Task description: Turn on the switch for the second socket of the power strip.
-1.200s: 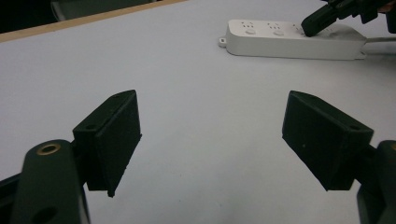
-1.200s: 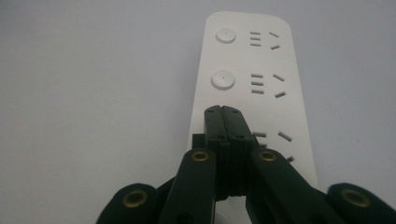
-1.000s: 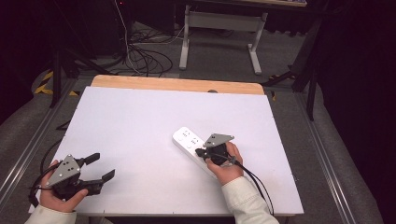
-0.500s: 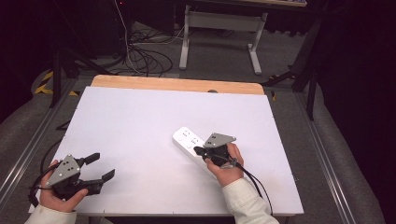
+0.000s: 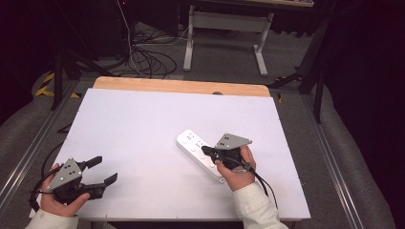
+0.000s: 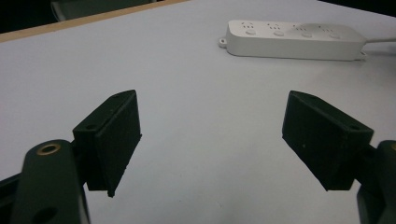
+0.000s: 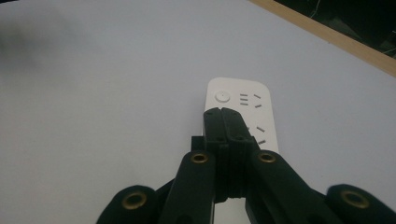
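High view first: I see the white power strip (image 5: 201, 154) lying diagonally on the white table (image 5: 143, 124), right of centre, with my right gripper (image 5: 206, 150) poised over its middle. Its jaws are pressed together with nothing between them — the right gripper view shows the closed tips sitting just above the strip's top face, a row short of the round switch button (image 7: 222, 96) at the far end. I cannot tell whether the tips actually touch the plastic. My left gripper (image 5: 105, 171) waits near the table's front-left corner, well apart from the strip, jaws spread wide over bare tabletop; from the left gripper view the strip (image 6: 294, 39) lies off in the distance with its four buttons in a line.

My judgement: the work is pressing the strip's switches with the closed tips, and it is at an early or middle stage — which buttons are already pressed I cannot read. The strip is not gripped or lifted.
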Demonstrator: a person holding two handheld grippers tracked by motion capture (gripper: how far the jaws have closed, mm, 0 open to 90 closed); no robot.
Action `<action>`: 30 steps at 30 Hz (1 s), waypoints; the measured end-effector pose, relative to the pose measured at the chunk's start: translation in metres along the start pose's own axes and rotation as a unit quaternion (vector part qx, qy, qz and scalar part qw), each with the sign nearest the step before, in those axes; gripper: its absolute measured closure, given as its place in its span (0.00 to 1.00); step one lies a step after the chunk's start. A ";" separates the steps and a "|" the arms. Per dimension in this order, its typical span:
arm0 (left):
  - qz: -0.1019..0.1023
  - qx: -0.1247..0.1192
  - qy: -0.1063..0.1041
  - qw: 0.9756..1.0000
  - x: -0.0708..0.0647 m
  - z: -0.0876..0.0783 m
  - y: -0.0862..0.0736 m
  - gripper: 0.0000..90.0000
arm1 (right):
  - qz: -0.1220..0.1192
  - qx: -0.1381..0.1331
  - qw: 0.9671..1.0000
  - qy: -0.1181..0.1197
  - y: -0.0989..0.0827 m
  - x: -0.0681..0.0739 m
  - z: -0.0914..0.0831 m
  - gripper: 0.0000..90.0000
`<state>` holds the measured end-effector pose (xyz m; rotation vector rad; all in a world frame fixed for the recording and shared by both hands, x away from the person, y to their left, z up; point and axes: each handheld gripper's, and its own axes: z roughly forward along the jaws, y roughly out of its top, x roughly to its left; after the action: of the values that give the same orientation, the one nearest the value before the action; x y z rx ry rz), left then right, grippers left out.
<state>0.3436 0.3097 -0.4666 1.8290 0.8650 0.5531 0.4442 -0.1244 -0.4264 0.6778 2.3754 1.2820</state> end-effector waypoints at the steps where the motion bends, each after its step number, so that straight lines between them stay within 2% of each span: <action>1: 0.000 0.001 0.000 1.000 0.000 0.000 0.000 0.22 | 0.001 -0.001 1.000 0.001 0.001 0.000 -0.001 1.00; 6: -0.005 -0.003 -0.005 1.000 -0.001 0.001 0.000 0.22 | -0.002 -0.006 1.000 0.002 0.003 0.001 -0.004 1.00; 8: 0.001 -0.004 -0.006 1.000 -0.001 0.001 0.000 0.22 | -0.004 -0.008 1.000 0.004 0.005 0.002 -0.004 1.00; 17: 0.001 -0.003 -0.002 1.000 0.000 0.000 0.000 0.22 | -0.008 -0.017 1.000 0.010 0.008 0.005 -0.006 1.00; 21: -0.002 -0.002 -0.002 1.000 -0.001 0.000 0.000 0.22 | -0.002 -0.022 1.000 0.007 0.008 0.004 -0.008 0.86; 24: -0.004 -0.005 -0.003 1.000 -0.001 0.000 0.000 0.22 | 0.004 -0.030 1.000 0.002 0.010 0.004 -0.013 0.69; 27: -0.005 -0.004 -0.006 1.000 -0.001 0.000 0.000 0.21 | 0.008 -0.036 0.999 0.001 0.013 0.003 -0.022 0.56; 29: -0.004 -0.004 -0.005 1.000 -0.002 0.000 0.001 0.21 | 0.008 -0.041 0.999 -0.002 0.013 0.002 -0.025 0.54; 30: -0.001 -0.005 -0.006 1.000 -0.002 -0.001 0.001 0.21 | 0.010 -0.047 0.999 -0.005 0.014 0.001 -0.031 0.50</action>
<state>0.3425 0.3086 -0.4654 1.8206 0.8554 0.5434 0.4308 -0.1386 -0.3984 0.6786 2.2898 1.3867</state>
